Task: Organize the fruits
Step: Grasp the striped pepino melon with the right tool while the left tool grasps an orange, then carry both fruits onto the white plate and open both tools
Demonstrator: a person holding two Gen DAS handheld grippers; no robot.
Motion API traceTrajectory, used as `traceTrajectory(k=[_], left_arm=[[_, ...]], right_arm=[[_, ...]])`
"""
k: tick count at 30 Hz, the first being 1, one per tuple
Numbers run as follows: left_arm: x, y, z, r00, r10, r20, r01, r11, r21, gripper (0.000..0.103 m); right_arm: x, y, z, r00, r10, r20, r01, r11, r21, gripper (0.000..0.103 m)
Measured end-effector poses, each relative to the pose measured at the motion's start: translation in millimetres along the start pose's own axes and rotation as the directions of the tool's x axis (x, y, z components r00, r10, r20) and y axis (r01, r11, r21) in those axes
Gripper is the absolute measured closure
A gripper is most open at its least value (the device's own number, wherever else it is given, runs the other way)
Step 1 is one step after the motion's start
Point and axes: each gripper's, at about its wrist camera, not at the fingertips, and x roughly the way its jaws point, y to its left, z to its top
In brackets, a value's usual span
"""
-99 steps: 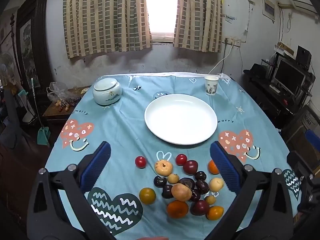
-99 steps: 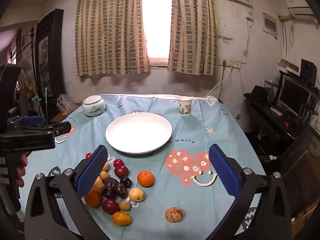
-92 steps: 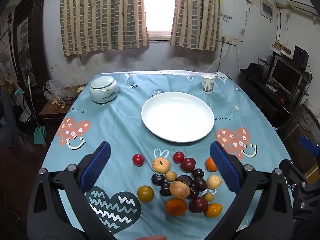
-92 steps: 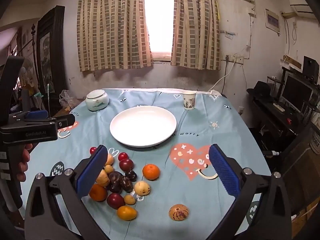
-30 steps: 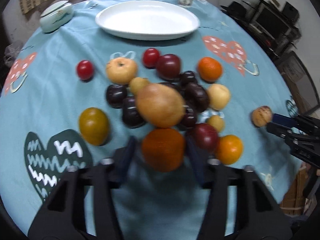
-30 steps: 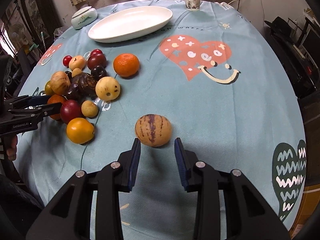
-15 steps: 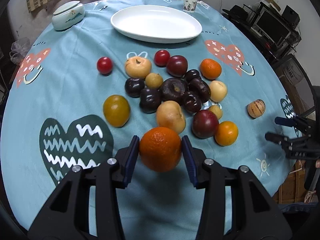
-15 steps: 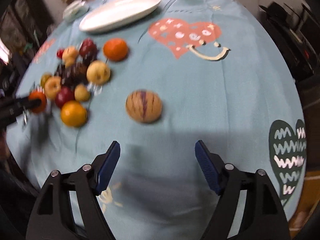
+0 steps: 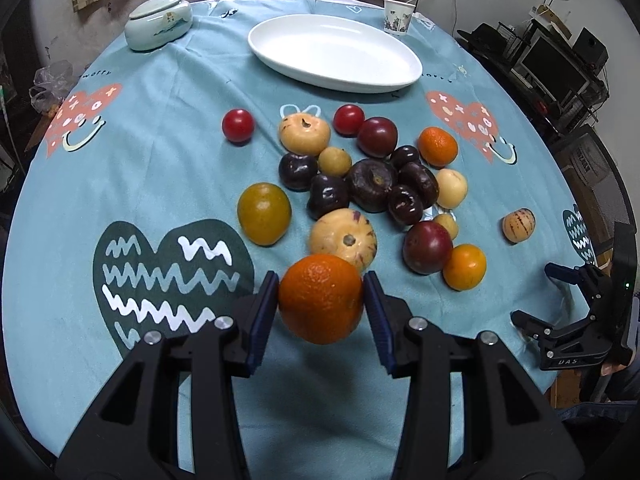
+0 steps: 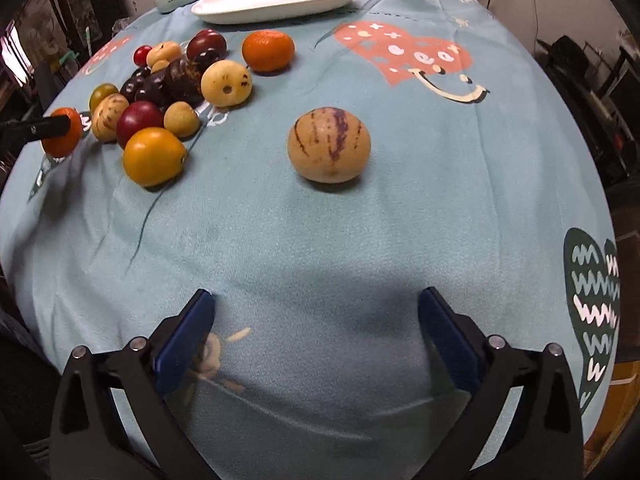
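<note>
The round tabletop (image 9: 160,152), under a blue cloth printed with hearts, fills both views. At the top centre of the left wrist view sits the white plate (image 9: 400,76), with nothing on it. To its left, in the upper left, stands a pale lidded jar (image 9: 158,24), its lid on, so its inside cannot be seen. A paper cup (image 9: 397,17) stands at the upper right of the plate; what it holds cannot be told.

The pile of fruit (image 9: 372,184) lies loose on the cloth in the middle of that view, below the plate and apart from it: dark plums, pale round fruits, small red ones and orange ones.

The left tongs (image 9: 322,304), at the bottom centre, are clenched on a large orange (image 9: 320,300), both blue pads pressed to its sides, in front of the pile.

The right tongs (image 10: 316,336) have just been opening and stand released, with bare cloth between the pads. The striped melon (image 10: 329,145) lies alone beyond them, in the centre of the right wrist view, well apart from the pile.
</note>
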Motion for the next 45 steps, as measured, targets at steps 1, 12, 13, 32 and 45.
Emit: traceTrajectory(k=[1,12,13,32,45], left_arm=[[1.3,-0.3,-0.7,1.000,-0.001,-0.002,0.001,1.000,0.001,0.059],[8.0,-4.3,-5.8,1.000,-0.005,-0.024,0.005,1.000,0.008,0.059],[7.7,-4.8,-5.5,1.000,-0.005,-0.023,0.005,1.000,0.008,0.059],[-16.2,-11.2,15.9,0.998,-0.038,0.051,0.036,0.999,0.038,0.059],[19.2,-31.7,167.3,0.990,-0.027,0.140,0.013,0.995,0.100,0.058]], right_arm=[[0.3,-1.1,1.6,1.000,0.000,-0.010,0.000,1.000,-0.001,0.001],[-19.2,-15.4,47.3,0.990,-0.016,0.139,0.011,0.999,0.041,0.001],[-14.5,-17.4,54.7,0.991,-0.018,0.135,0.011,0.999,0.050,0.001],[-11.6,-11.0,70.5,0.984,0.160,0.082,-0.164,0.985,0.050,0.064],[-12.2,12.5,213.8,0.952,0.214,0.220,-0.213,0.977,-0.024,0.064]])
